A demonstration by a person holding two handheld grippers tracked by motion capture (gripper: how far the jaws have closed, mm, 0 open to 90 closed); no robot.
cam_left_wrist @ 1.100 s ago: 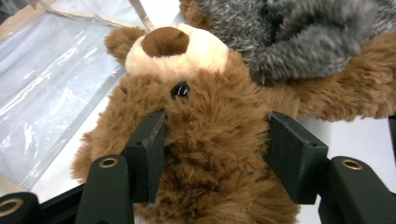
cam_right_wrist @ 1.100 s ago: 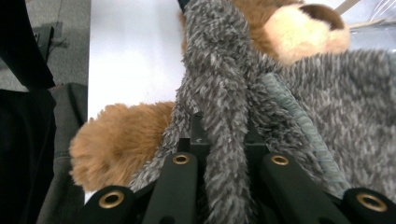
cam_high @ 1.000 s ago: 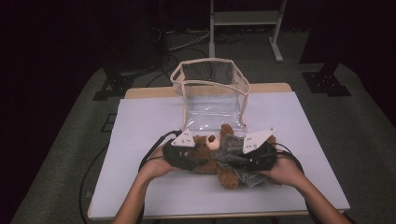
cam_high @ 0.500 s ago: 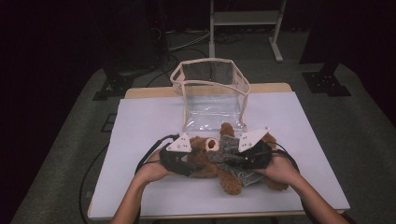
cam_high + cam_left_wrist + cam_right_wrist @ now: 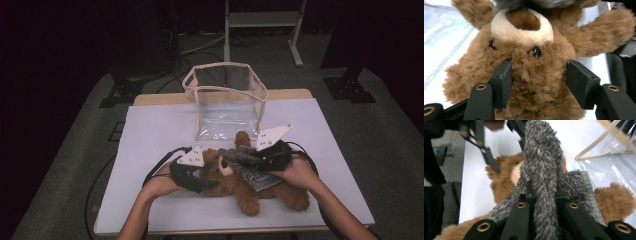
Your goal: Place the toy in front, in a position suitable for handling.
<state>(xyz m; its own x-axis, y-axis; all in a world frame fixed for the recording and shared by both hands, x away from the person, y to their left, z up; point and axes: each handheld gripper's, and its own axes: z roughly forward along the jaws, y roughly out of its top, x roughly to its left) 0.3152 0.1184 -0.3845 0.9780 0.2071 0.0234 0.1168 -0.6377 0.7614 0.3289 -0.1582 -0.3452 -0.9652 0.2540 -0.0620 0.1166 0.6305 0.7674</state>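
The brown plush bear (image 5: 240, 182) lies on its back at the lower centre of the high view on the white table (image 5: 150, 130), its shaggy head (image 5: 524, 75) wedged between the spread jaws of the left gripper (image 5: 539, 82), which press its fur on both sides. A fuzzy grey cloth (image 5: 544, 170) is draped over its belly, and the right gripper (image 5: 544, 195) has its jaws pinched together on a fold of it, hiding the jaw tips. Just beyond, at centre frame, stands a clear, cream-trimmed plastic bag (image 5: 227, 100).
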